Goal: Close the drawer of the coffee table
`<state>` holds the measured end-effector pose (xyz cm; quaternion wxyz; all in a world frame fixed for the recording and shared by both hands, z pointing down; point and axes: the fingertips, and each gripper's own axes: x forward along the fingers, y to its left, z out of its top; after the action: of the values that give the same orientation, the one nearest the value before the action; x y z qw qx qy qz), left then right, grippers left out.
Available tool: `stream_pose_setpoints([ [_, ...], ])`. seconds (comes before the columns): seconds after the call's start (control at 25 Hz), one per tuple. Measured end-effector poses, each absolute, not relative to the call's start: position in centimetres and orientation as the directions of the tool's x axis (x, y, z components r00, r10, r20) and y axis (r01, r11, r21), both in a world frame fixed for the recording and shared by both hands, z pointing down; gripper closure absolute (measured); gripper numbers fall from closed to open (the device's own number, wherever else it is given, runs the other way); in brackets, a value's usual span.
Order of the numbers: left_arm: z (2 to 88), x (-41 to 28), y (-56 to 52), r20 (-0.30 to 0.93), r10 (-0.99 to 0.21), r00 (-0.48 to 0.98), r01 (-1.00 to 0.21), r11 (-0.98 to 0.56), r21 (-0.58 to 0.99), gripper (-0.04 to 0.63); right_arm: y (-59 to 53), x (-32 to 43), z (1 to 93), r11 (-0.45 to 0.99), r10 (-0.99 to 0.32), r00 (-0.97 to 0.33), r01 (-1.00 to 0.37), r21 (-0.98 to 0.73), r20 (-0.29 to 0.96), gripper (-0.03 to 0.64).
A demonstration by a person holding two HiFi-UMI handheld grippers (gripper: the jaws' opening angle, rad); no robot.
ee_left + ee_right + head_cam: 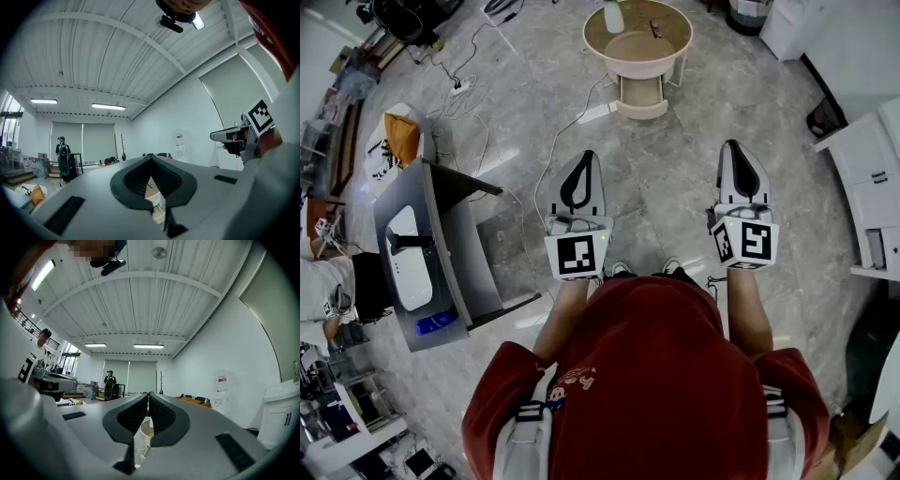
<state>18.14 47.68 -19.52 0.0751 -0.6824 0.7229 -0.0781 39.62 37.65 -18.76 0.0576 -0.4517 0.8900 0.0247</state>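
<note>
**Head view:** the round coffee table (pixel 592 37) stands on the grey marble floor, and its drawer (pixel 639 94) is pulled out from under the top on the side facing you. A white bottle (pixel 613 17) stands on the top, toward the table's far left edge. A white power strip (pixel 595 112) lies on the floor just left of the drawer. You hold your left gripper (pixel 586 157) and right gripper (pixel 733 146) well short of the table, both pointing toward it. The left one is about in line with the table's left edge. The right one is out past its right side.

**Left gripper view:** the fingers meet tip to tip with nothing between them. The table and its open drawer show small through the gap behind the tips (still far off).

**Right gripper view:** these fingers are pressed together too, empty, with the table showing below their tips.
</note>
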Motion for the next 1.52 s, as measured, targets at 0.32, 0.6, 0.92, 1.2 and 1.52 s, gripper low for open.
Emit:
stream_pose_setpoints([
  [0.32,-19.9,18.2,47.1,0.001,-0.998,-0.065,-0.97,0.063,-0.235,0.581,36.9,39.9,-18.6,0.59,-0.803,-0.584,-0.807,-0.018,-0.124,0.589],
  [0.6,-19.6,19.1,46.9,0.008,-0.997,-0.076,-0.968,0.072,-0.24,0.581,36.6,40.7,-18.2,0.6,-0.796,-0.591,-0.799,-0.04,-0.131,0.589],
  [0.92,-19.0,21.3,45.6,0.014,-0.996,-0.093,-0.97,0.087,-0.228,0.581,35.1,42.9,-17.1,0.601,-0.798,-0.593,-0.797,-0.06,-0.11,0.589],
  [1.2,-18.2,24.2,44.6,0.008,-0.993,-0.12,-0.97,0.115,-0.213,0.581,33.5,45.9,-15.2,0.613,-0.79,-0.608,-0.784,-0.093,-0.082,0.589],
  [1.52,-16.6,25.6,44.8,0.065,-0.984,-0.165,-0.963,0.146,-0.228,0.581,32.1,46.9,-12.5,0.63,-0.776,-0.628,-0.766,-0.127,-0.061,0.589],
])
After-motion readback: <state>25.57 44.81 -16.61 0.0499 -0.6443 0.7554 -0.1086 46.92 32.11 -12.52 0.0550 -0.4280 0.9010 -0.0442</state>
